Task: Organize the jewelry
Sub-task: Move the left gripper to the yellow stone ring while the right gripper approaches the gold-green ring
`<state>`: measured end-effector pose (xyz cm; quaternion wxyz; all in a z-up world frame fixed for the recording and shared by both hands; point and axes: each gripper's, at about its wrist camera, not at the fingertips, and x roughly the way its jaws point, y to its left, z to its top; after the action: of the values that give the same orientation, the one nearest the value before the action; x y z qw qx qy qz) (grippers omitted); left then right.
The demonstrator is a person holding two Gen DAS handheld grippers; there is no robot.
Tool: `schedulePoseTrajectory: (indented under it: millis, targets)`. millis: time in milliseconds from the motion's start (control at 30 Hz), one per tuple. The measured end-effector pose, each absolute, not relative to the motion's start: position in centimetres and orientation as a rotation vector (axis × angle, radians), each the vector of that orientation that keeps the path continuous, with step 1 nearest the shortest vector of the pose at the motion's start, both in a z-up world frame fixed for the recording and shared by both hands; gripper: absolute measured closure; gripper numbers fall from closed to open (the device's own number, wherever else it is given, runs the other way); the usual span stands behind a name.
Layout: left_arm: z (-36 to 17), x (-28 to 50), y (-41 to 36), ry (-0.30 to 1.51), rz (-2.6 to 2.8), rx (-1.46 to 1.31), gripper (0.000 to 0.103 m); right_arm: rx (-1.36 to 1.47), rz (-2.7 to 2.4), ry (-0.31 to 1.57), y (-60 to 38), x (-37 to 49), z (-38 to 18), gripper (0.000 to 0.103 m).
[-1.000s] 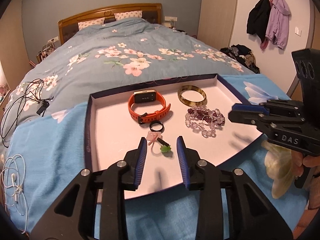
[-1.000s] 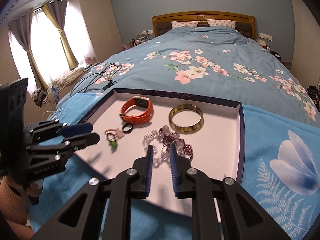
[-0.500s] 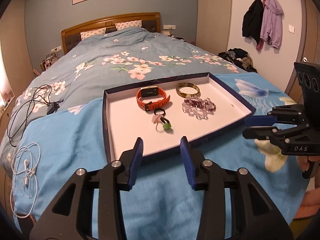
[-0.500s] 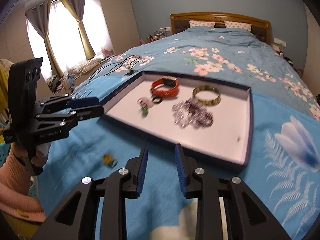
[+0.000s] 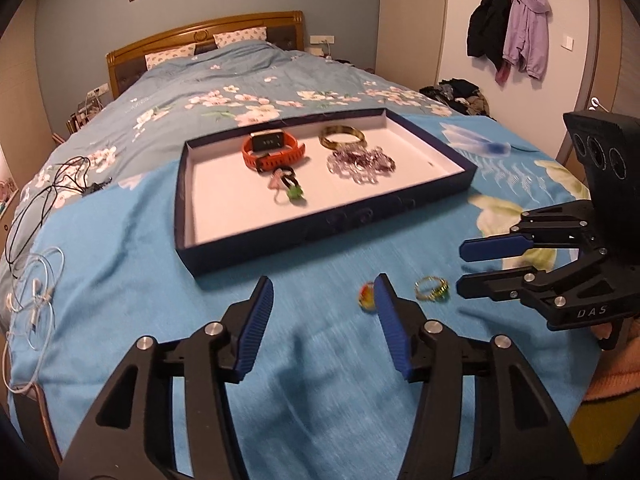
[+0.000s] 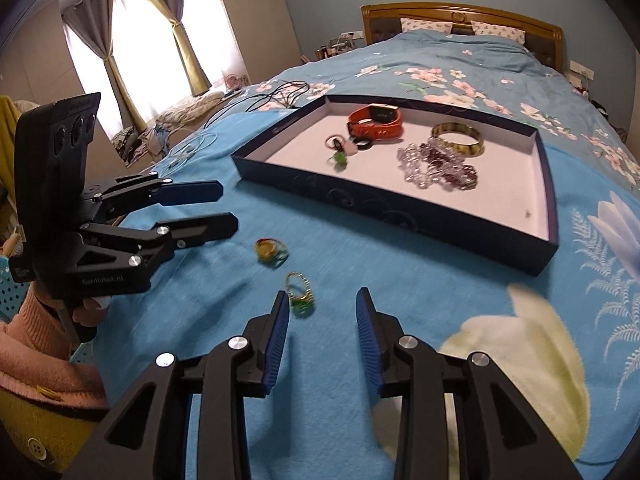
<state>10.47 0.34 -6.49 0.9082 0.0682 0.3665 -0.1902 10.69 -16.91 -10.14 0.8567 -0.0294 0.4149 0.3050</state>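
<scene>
Navy cardboard tray with faint scroll print, white inside; orange rubber watch band; mottled amber bangle; purple and clear bead strands. Near: bright blue floral blanket, gold wire ring with green stone.

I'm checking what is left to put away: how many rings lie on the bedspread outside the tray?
2. A yellow and red ring lies nearer the left gripper; a gold ring with a green stone lies beside the right gripper. None seems hidden.
</scene>
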Motion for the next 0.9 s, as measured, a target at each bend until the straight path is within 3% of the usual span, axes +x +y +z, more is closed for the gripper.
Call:
schedulePoseTrajectory:
  millis: [400,633,900]
  targets:
    - [-7.3,10.1,-0.7,0.783,-0.419,0.149,0.049,-0.077,0.653,0.906,-15.2,10.9,-10.7,0.072]
    - [-7.3,10.2,-0.8,0.786,-0.43,0.148,0.049,-0.063,0.645,0.919,-15.3,11.3,-10.8,0.091]
    - [-7.7,10.7,-1.5,0.809,-0.447,0.154,0.053,-0.055,0.63,0.897,-16.0,11.4,-10.6,0.093]
